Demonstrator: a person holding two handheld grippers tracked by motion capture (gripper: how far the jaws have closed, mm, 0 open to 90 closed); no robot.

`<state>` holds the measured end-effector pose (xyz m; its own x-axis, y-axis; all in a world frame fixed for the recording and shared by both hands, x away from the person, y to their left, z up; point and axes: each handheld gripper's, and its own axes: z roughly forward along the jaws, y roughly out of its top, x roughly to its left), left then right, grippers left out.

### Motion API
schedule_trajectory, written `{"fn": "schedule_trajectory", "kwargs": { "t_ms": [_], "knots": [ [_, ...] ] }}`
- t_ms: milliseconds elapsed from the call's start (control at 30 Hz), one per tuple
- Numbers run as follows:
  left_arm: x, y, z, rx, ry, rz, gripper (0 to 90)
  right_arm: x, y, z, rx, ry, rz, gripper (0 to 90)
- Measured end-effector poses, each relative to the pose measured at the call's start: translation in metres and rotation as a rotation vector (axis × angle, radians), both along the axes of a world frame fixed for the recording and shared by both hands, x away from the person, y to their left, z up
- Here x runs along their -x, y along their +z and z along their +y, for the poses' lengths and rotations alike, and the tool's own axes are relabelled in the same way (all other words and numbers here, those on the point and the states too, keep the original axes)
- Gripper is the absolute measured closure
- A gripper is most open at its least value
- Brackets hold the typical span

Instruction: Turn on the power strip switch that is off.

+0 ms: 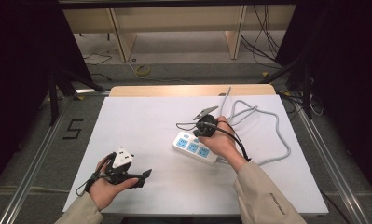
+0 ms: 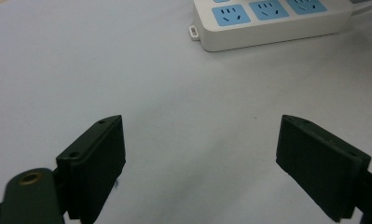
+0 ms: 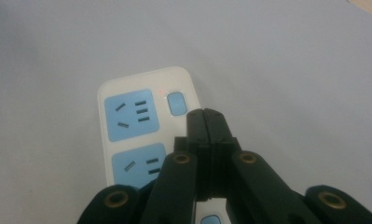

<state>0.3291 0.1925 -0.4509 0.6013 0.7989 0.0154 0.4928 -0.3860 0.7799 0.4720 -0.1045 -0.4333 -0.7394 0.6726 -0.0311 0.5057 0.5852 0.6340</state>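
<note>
The right tool has its jaws pressed together on nothing, tips over the strip just at 5 o'clock of its blue button, where a tiny red light glows. The left tool gapes wide and empty above the bare tabletop, the strip well off at 1 o'clock. In the high view, a grey cable loops away at 2 o'clock of the strip. The right hand covers the strip's far end.

Overhead plus close views; shared power strip.
</note>
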Motion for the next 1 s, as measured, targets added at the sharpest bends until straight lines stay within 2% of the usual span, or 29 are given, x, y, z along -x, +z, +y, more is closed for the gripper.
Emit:
{"fn": "schedule_trajectory", "kwargs": {
  "t_ms": [1000],
  "knots": [
    [-0.0001, -0.0003, -0.0005, -0.003, -0.003, 0.002, 15.3, -0.0069, -0.0081, 0.01, 0.089, 0.017, 0.064, 90.0]
  ]
}}
